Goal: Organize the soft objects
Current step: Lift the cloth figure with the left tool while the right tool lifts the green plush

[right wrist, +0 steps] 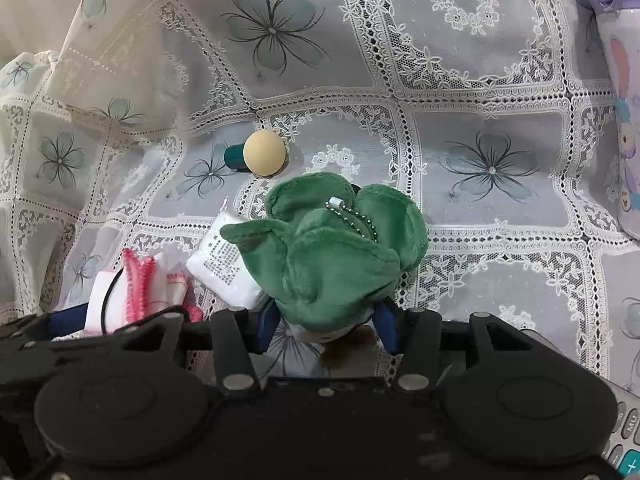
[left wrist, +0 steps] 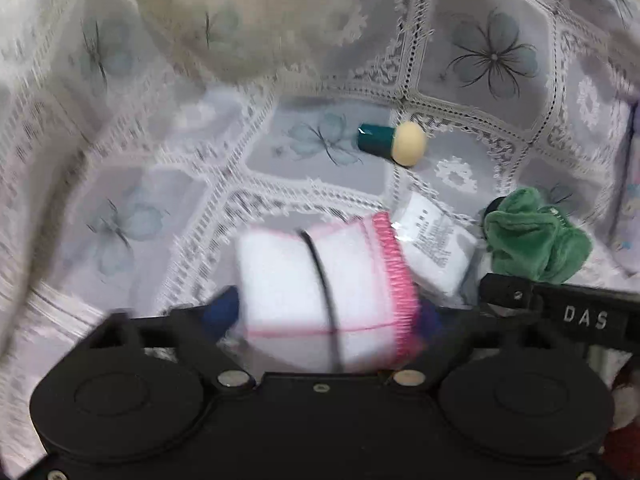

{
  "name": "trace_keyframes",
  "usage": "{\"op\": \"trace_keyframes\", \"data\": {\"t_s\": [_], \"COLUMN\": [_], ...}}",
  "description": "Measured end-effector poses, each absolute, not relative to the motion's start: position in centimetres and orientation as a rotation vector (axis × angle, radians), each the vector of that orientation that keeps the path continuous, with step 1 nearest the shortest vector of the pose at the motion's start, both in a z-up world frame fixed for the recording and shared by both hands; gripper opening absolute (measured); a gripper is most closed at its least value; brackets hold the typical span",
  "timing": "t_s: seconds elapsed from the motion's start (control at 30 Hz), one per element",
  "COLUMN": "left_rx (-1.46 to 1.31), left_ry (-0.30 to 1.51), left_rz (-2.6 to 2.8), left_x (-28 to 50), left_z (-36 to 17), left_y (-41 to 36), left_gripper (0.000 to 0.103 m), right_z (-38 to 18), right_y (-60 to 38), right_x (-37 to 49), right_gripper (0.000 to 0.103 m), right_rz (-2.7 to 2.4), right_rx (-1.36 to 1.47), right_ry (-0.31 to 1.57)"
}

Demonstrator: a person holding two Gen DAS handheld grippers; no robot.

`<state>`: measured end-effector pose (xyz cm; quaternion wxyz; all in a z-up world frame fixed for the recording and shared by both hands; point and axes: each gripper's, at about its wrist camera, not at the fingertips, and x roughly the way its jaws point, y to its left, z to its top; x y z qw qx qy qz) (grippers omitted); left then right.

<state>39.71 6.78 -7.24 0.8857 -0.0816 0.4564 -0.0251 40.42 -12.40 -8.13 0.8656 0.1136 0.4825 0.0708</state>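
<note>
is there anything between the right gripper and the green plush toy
No. The right gripper already has the green plush toy between its blue fingers, nothing in between. A white packet lies just beside the toy, not in the gap.

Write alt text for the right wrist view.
The right gripper is closed on a green plush toy with a bead chain, above a lace tablecloth. To its left lie a white tissue pack and a mushroom-shaped toy; the left gripper holds a pink-edged white cloth.

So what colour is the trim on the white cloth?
Pink trim on the white cloth, clearest in the left wrist view.
</note>
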Motion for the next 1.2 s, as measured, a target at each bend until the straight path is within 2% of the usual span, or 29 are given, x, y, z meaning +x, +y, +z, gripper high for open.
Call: {"op": "trace_keyframes", "data": {"t_s": [0.5,0.77,1.2], "left_rx": [-0.202,-0.188,-0.196], "left_ry": [0.914,0.935,0.889], "left_rz": [0.01,-0.045,-0.014], "left_x": [38.1,38.2,35.0], "left_z": [-5.5,-6.0,-4.4], "left_y": [11.4,10.2,11.2], "left_gripper": [0.073,0.077,0.075], "right_z": [-4.2,-3.8,-4.6], "right_y": [-8.8,-7.9,-11.1], "right_x": [39.6,39.3,38.9], "right_gripper": [0.048,0.048,0.048], "right_rz": [0.191,0.178,0.117], "right_rx": [0.188,0.179,0.232], "right_ry": [0.983,1.003,1.021]}}
